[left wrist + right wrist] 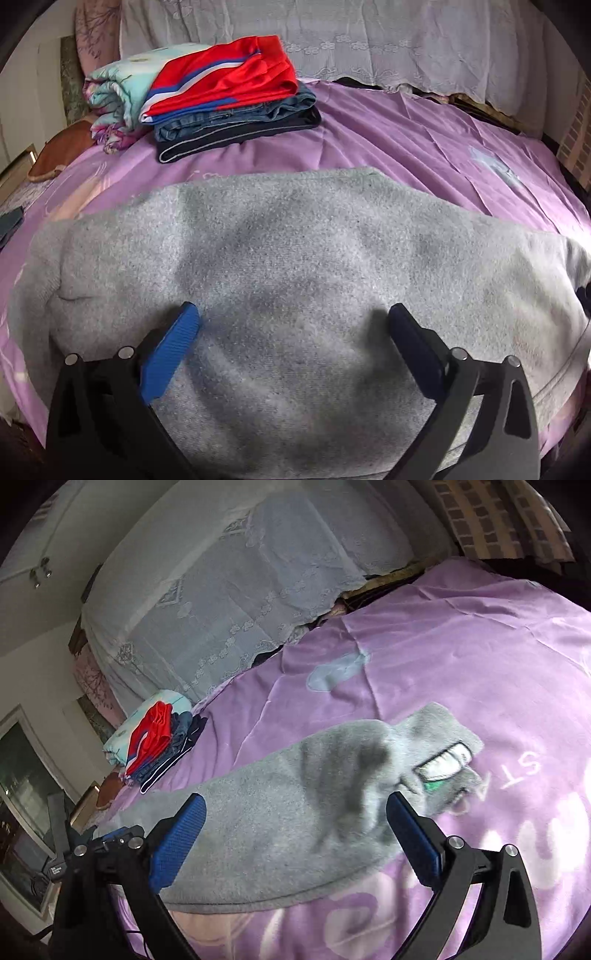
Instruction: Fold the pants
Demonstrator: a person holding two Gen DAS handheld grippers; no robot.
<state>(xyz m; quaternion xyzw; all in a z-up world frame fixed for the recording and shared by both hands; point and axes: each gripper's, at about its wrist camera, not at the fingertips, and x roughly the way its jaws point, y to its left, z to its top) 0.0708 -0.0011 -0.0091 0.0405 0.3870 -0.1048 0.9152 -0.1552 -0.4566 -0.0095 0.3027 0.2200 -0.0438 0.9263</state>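
Item: grey fleece pants [295, 295], laid flat on the purple bedsheet [406, 147], apparently already folded lengthwise.

Long axis: from the left wrist view, 9 o'clock to 3 o'clock across the frame; from the right wrist view, from 8 o'clock up to 2 o'clock, ending at the waistband with its white label [443, 762].

Left hand-held gripper [291, 321]: fingers spread wide, holding nothing, directly over the middle of the cloth, pants extending to 12 o'clock.

Right hand-held gripper [295, 812]: fingers spread wide, holding nothing, over the near edge; waistband end lies at 1 o'clock, close by.

Judgement: right side is nearer the waistband end, left nearer the mid-length; contact with the cloth cannot be told.

Also present: stack of folded clothes [236, 99] at 11 o'clock, well apart.
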